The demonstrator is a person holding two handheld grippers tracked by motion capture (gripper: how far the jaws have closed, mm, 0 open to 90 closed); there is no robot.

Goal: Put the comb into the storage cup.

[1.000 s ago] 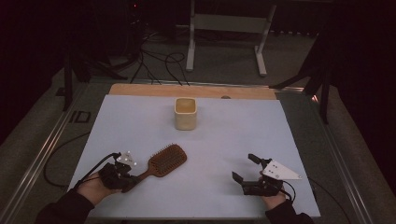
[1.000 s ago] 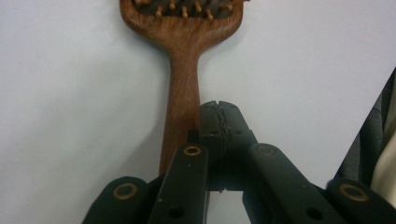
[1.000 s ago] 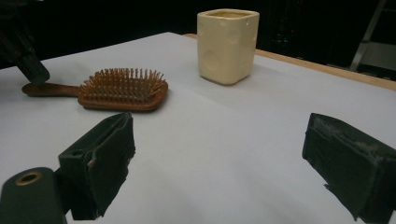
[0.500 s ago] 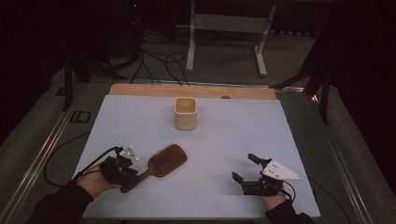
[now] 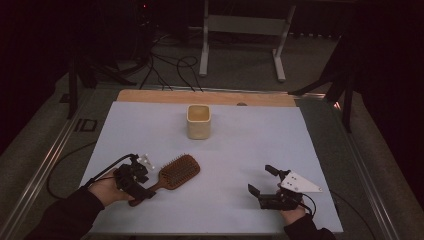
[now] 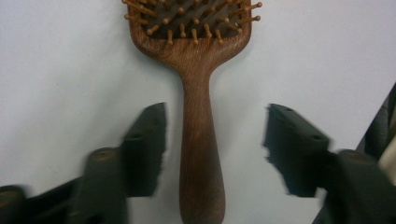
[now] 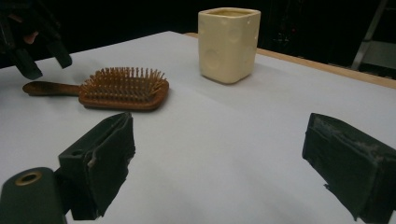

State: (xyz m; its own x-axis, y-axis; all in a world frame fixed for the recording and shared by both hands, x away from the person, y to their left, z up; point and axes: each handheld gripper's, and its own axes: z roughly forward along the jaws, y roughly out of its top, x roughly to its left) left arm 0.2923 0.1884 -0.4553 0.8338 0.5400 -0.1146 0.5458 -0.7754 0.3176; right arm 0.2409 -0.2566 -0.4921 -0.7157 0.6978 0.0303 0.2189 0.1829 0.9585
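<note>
A wooden paddle hairbrush (image 5: 177, 171) lies bristles-up on the white table cover, its handle pointing toward my left gripper (image 5: 142, 189). In the left gripper view the handle (image 6: 198, 140) runs between the two jaws with a clear gap on each side. Those jaws have just been opening, and my left gripper (image 6: 217, 149) is open around the handle. A cream square cup (image 5: 199, 121) stands upright at the middle back. My right gripper (image 5: 261, 180) rests open at the front right with nothing between its jaws. The right gripper view (image 7: 224, 158) looks toward the hairbrush (image 7: 121, 88), the cup (image 7: 228, 44) and the left gripper (image 7: 42, 60).
The white cover (image 5: 250, 145) spans the table, with a bare wooden strip (image 5: 210, 97) along its far edge. Metal rails run down both sides. Beyond the table, cables (image 5: 170, 70) and a metal stand (image 5: 242, 30) are on the dark floor.
My left gripper's jaws have opened off the hairbrush handle, which now lies free between them. The hairbrush, the cup and my right gripper have not moved.
</note>
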